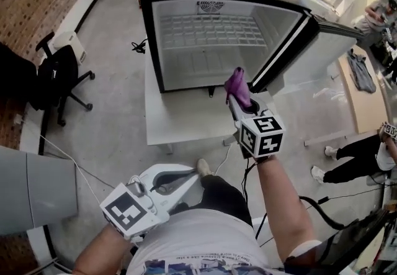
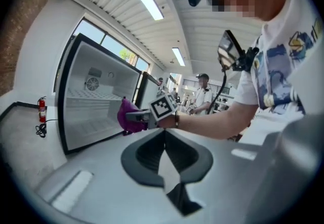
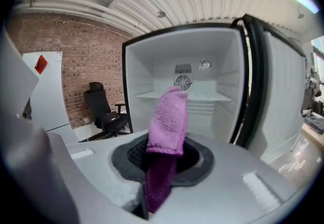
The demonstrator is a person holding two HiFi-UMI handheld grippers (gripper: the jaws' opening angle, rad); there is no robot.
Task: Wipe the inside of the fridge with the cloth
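Grip firmly with the right gripper point(image 1: 236, 95), clamped shut on the purple cloth point(image 1: 236, 81), which sits just in front of the open fridge point(image 1: 151, 44) near its lower right corner and not yet inside. Judging from the loose end standing up past the jaws in the right gripper view, lead with that free fold rather than the hard tips, to avoid scraping the white lining. Go in square through the opening, clear of the open door point(image 1: 322, 44) at the right. Probably best to start high at the back by the fan point(image 3: 183, 82), then work along the shelf point(image 3: 202, 96) and down to the bottom of the compartment, pressing enough to flatten the fabric against each surface. Wipe in overlapping strokes, turning the wrist at the sides to put fabric, not plastic, in contact. Watch for slipping, with seemingly only a narrow part of the cloth pinched. Leave the left gripper point(image 1: 189, 174), jaws together on nothing, low by the body and well apart from the fridge, or perhaps bring it up to steady the door.
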